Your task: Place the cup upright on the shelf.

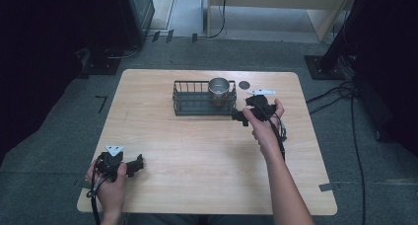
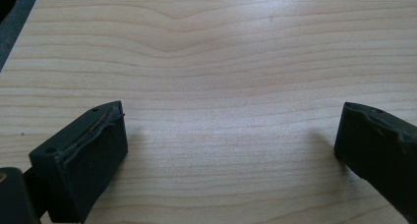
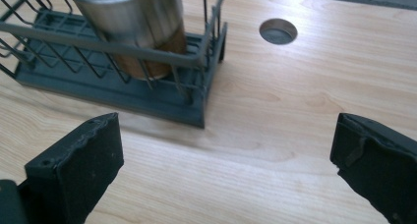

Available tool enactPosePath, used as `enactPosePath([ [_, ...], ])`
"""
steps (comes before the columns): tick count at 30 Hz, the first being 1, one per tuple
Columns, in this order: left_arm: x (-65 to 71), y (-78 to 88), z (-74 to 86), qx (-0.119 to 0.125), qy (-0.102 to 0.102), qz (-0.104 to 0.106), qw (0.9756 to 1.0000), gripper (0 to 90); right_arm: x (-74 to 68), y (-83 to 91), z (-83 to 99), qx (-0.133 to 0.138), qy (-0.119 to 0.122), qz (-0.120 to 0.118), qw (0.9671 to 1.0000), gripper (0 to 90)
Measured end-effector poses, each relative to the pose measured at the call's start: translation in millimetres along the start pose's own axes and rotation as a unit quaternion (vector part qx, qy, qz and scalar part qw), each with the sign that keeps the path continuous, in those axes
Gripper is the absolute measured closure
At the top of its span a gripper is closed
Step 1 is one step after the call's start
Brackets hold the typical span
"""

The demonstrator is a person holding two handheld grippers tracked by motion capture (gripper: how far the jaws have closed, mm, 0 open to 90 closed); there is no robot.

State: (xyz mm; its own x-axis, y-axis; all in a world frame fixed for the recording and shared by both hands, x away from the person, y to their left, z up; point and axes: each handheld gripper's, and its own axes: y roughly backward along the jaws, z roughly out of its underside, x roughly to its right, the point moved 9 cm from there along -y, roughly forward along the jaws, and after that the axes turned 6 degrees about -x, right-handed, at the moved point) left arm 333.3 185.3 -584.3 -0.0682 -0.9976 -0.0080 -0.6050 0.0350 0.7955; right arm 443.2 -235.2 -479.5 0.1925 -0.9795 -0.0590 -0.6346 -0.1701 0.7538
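High view: right claw (image 1: 240, 117), jaws wide and empty, sits just beside the dark wire rack (image 1: 197, 105) holding a shiny steel cup (image 1: 219, 89); left claw (image 1: 138, 164) gapes wide over the pale wooden worktop (image 1: 197, 161).

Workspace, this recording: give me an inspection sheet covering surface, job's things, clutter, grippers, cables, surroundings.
Surface: light wooden table, with a round hole near the far edge.
Job's things: metal cup upright in the right end of a dark wire rack.
Clutter: nothing seen.
Grippers: right gripper open, low beside the rack, holding nothing; left gripper open over bare wood at the near left.
Cables: one trails from each gripper; more on the floor, right.
Surroundings: grey floor, dark stands.
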Motion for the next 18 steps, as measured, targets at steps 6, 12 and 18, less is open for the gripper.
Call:
enactPosePath([
  [6,0.0,0.0,0.0,0.000,0.000,0.000,1.0000,0.0,11.8,3.6,14.2,-0.001,-0.009,0.004,0.9999,0.0],
  [12,0.0,0.0,0.0,0.000,0.000,0.000,1.0000,0.0,22.1,6.5,29.5,-0.007,-0.007,0.010,0.9999,0.0],
  [18,0.0,0.0,0.0,0.000,0.000,0.000,1.0000,0.0,33.9,11.6,43.8,-0.008,-0.015,0.014,0.9998,0.0],
])
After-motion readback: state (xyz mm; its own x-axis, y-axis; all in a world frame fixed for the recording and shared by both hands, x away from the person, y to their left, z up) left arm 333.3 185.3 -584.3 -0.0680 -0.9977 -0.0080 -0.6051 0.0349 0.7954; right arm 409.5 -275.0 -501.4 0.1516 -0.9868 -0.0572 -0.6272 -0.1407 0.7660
